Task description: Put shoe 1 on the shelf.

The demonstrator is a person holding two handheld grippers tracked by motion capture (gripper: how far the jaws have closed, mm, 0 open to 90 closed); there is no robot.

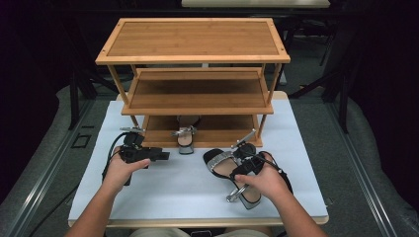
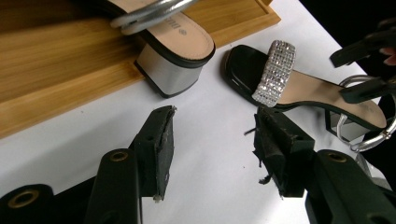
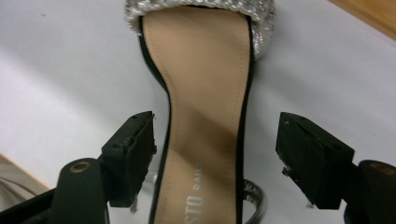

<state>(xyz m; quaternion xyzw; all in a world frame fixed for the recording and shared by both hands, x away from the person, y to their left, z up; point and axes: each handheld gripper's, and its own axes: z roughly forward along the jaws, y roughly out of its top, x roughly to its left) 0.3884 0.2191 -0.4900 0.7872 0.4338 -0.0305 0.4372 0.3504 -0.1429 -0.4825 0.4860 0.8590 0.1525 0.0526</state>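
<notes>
- The right gripper (image 3: 215,158) is held over the sandal on the table (image 1: 232,170), jaws spread wide on either side of the narrow waist of the insole. In the right gripper view a gap can be seen between each pad and the shoe's black edge, so nothing is pinched.
- The left gripper (image 2: 212,149) is parked over bare white table top (image 1: 163,192), jaws apart and nothing between them. Torn, frayed padding can be spotted on the inner faces of both jaws.
- That sandal is laid flat on the table top just in front of the wooden rack (image 1: 195,79), rhinestone toe band pointed toward the rack, silver heel and strap toward the person.
- A second sandal (image 1: 187,138) has been left on the rack's bottom shelf, its silver block heel hanging over the front edge, silver strap across the top.
- Writing: silver print on the table sandal's insole, partly cut off by the frame, can be read as "STO" with "DAILY" beside it. The stamp on the shelf sandal's insole is too small and clipped to be made out.
</notes>
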